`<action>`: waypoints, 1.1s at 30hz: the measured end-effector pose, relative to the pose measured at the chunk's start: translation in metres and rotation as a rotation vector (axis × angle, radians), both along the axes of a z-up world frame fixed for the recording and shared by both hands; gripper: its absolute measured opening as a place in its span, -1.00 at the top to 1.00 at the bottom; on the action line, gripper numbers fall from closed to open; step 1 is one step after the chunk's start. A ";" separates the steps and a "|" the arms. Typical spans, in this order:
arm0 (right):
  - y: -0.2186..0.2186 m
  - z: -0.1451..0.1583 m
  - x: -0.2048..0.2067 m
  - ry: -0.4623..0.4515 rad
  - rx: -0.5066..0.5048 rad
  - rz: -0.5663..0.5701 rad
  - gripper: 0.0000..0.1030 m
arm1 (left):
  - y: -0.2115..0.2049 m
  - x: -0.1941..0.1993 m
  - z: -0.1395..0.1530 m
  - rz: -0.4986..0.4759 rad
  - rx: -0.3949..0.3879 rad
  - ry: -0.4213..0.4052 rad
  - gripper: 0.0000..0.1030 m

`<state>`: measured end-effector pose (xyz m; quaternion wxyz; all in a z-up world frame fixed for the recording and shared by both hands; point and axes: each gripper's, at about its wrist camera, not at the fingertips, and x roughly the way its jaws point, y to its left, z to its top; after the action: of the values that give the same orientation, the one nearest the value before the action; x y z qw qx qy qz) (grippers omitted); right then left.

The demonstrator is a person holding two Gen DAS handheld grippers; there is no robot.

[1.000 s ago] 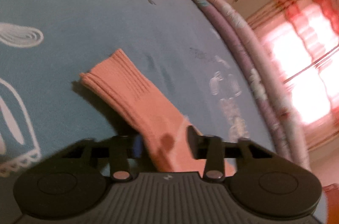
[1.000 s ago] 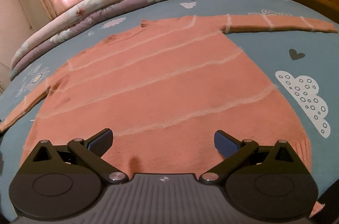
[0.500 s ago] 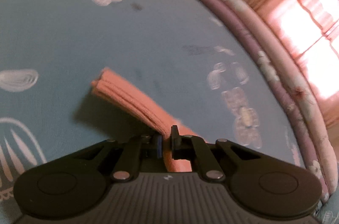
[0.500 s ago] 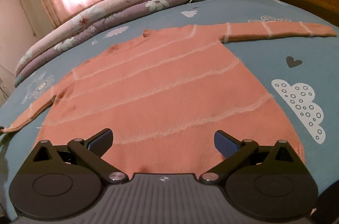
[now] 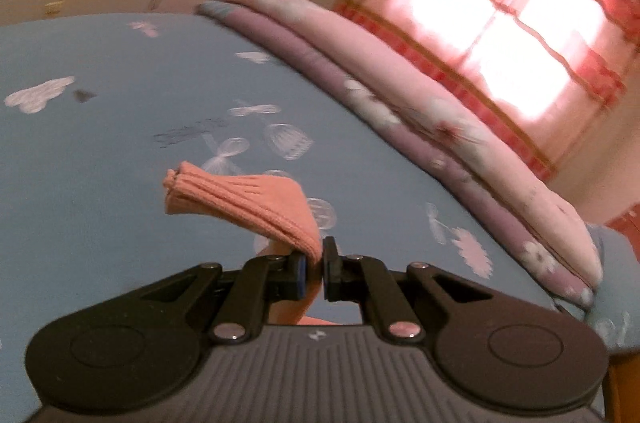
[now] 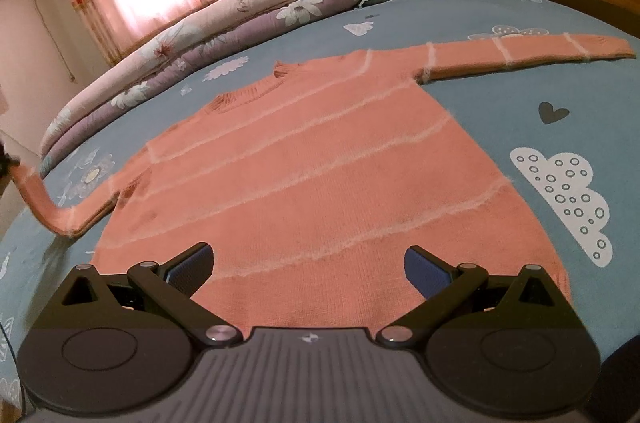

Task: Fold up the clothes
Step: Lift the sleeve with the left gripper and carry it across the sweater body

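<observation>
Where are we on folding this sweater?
Early. Done: the sweater lies spread flat on the bed. In hand: the left gripper pinches the sleeve, raised off the sheet. Left: the other sleeve lies outstretched, body unfolded; right gripper open, empty.

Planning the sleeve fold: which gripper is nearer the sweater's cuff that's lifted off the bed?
Left. The left gripper is shut on that sleeve near its cuff; the right gripper hovers open over the sweater's hem.

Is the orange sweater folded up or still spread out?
Mostly spread out. The sweater lies flat on the bed, one sleeve stretched straight; the left gripper lifts the other sleeve's cuff.
</observation>
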<state>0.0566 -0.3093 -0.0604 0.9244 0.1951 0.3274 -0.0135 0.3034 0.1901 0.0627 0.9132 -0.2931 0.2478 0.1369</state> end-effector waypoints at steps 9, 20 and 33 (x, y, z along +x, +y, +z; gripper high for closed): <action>0.002 -0.002 0.001 0.030 -0.006 0.031 -1.00 | -0.083 0.035 0.035 -0.167 0.059 -0.039 0.91; 0.007 -0.004 0.001 0.057 -0.029 0.068 -1.00 | -0.165 0.070 0.044 -0.307 0.056 -0.058 0.91; 0.026 -0.011 0.005 0.133 -0.117 0.172 -1.00 | -0.260 0.089 0.029 -0.506 0.009 -0.038 0.91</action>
<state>0.0620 -0.2830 -0.0715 0.9083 0.1110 0.4020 0.0338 0.3923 -0.0702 0.0913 0.9241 -0.2203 0.2956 -0.1004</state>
